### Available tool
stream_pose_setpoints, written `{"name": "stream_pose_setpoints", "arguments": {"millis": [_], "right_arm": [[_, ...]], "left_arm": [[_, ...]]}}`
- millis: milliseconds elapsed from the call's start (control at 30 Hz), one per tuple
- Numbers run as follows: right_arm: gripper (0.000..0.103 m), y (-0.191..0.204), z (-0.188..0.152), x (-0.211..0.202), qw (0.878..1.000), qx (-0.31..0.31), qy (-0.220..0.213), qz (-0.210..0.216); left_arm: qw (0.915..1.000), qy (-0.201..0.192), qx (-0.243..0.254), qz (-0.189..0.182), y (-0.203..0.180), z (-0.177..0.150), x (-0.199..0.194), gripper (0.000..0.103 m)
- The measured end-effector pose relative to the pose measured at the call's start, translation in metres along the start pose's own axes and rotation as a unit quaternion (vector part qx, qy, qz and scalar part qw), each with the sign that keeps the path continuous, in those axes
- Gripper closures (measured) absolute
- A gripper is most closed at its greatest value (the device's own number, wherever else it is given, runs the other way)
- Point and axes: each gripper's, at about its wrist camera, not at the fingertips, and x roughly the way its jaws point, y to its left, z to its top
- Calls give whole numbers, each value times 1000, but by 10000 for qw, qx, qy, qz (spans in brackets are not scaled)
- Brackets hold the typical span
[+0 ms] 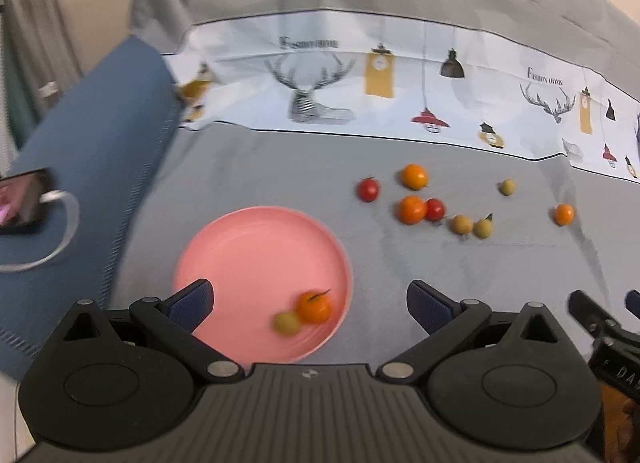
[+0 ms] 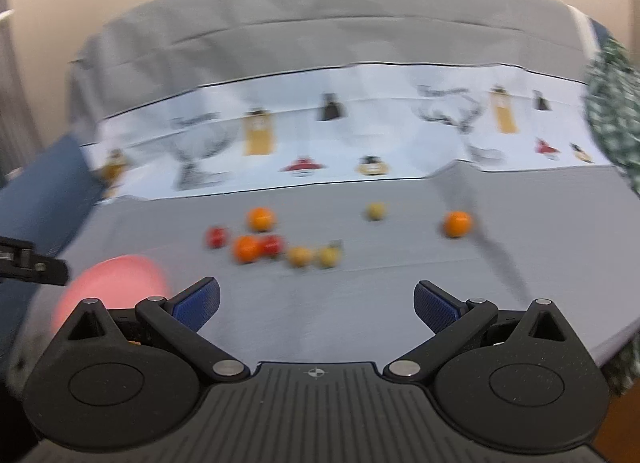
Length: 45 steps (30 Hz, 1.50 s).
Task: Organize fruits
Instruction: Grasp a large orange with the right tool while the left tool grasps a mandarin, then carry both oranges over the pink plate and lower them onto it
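**A:** Left wrist view first. What is the left hand-held gripper (image 1: 310,301) doing?

**B:** Its jaws are spread wide with nothing between them, and it hangs over the near edge of the pink plate (image 1: 224,247). An orange fruit (image 1: 315,307) and a yellow-green fruit (image 1: 287,323) lie touching each other in the plate's near right part. I'd judge that is where fruit gets dropped, so the plate is the collecting spot.

**A:** And the rest of the fruit?

**B:** Loose on the grey cloth (image 1: 260,167) of the worktop, beyond and to the right of the plate: a red one (image 1: 368,189), an orange one (image 1: 414,176), another orange (image 1: 412,209) touching a second red (image 1: 435,209), a tan pair (image 1: 461,224) (image 1: 483,228), a small greenish one (image 1: 507,186) and a lone orange (image 1: 564,214) far right. At the left, a phone (image 1: 20,203) lies on blue fabric.

**A:** Right wrist view?

**B:** Blurred. The right hand-held gripper (image 2: 316,303) is also spread and empty, pointing at bare cloth short of the cluster (image 2: 276,249). The lone orange fruit (image 2: 457,223) lies well apart to the right, and the plate (image 2: 116,279) shows at lower left.

**A:** So most of the job remains?

**B:** I'd say so: two fruits are plated and the rest are not. The right hand-held gripper looks better placed for the cluster.
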Motion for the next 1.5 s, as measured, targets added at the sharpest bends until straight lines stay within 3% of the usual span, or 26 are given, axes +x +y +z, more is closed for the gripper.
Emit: {"name": "stream_pose_setpoints", "arguments": {"millis": [200,433,533,600,733,800,967,1000,1033,1067,1100,1267,1500], "right_arm": [[1,-72,10,76,9964,500,111,-683],[1,-134,13,187,9816,1373,1007,-860],[1,-149,15,225,9768,1477,1149,-1042],[1,-154,17,242,9784,1388,1085,-1081],[1,-143,22,276,9876,501,915,-1175],[1,-137,22,282,9898,351,736,-1169],[2,-137,25,286,9911,385,533,-1156],[19,-138,26,286,9915,362,497,-1142],[31,-137,26,282,9924,327,382,-1122],[61,-139,28,274,9921,312,342,-1162],[64,-141,30,271,9922,342,367,-1143],[65,-143,33,255,9911,569,504,-1093],[64,-115,40,183,9959,639,77,-634]], "left_arm": [[9994,255,70,-200,-38,35,80,0],[9971,648,383,-140,-69,62,173,0],[9942,865,532,-355,-79,71,204,0],[9925,959,617,-452,-86,75,222,0],[9900,1144,691,-453,-92,78,252,0],[9888,1241,654,-519,-92,78,261,0],[9880,1301,603,-567,-93,78,265,2],[9893,1215,574,-570,-93,79,260,16],[9899,1131,580,-628,-93,80,254,44],[9895,1106,605,-703,-94,82,250,58],[9893,1103,626,-717,-96,83,247,61],[9904,829,816,-744,-99,79,226,61],[9924,526,573,-955,-77,65,153,61]]}}
